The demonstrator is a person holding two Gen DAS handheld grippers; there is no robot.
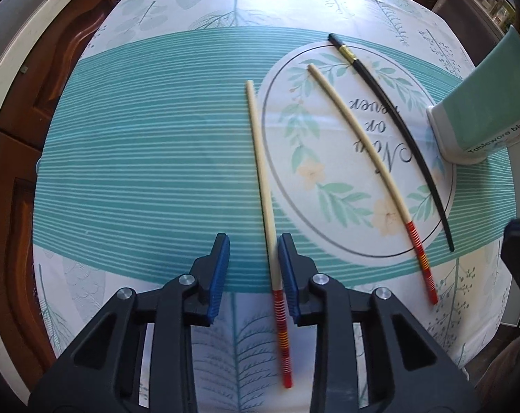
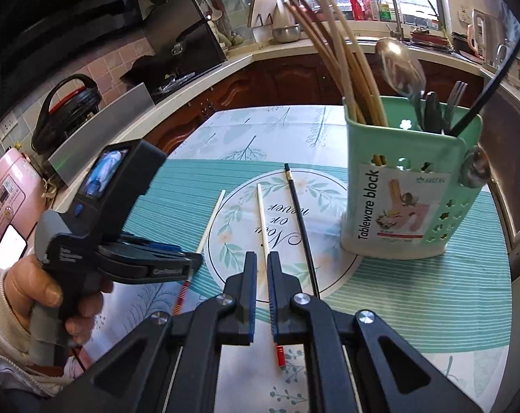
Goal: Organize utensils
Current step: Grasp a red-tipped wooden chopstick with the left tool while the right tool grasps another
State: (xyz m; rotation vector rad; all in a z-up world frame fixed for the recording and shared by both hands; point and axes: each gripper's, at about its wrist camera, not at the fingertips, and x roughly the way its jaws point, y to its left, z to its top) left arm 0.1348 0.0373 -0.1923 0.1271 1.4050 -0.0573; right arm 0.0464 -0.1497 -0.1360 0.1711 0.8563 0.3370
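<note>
Three chopsticks lie on the patterned tablecloth. A cream chopstick with a red striped end (image 1: pixel 261 179) (image 2: pixel 210 222) lies leftmost. My left gripper (image 1: pixel 253 268) is open just above it, the stick close to its right pad. A second cream chopstick (image 1: pixel 366 161) (image 2: pixel 262 223) lies in the round print. My right gripper (image 2: pixel 261 289) hovers over it, its jaws a narrow gap apart, the stick showing between them. A black chopstick (image 1: pixel 397 127) (image 2: pixel 299 220) lies to the right. A green tableware holder (image 2: pixel 411 186) (image 1: pixel 487 110) stands at the right, holding several chopsticks, spoons and forks.
The table's cloth (image 1: pixel 139 158) ends at dark wooden cabinets (image 1: pixel 15 158) to the left. A kitchen counter with a stove (image 2: pixel 177 58) and a sink tap (image 2: pixel 390 3) runs behind. A pink cooker (image 2: pixel 5 192) stands far left.
</note>
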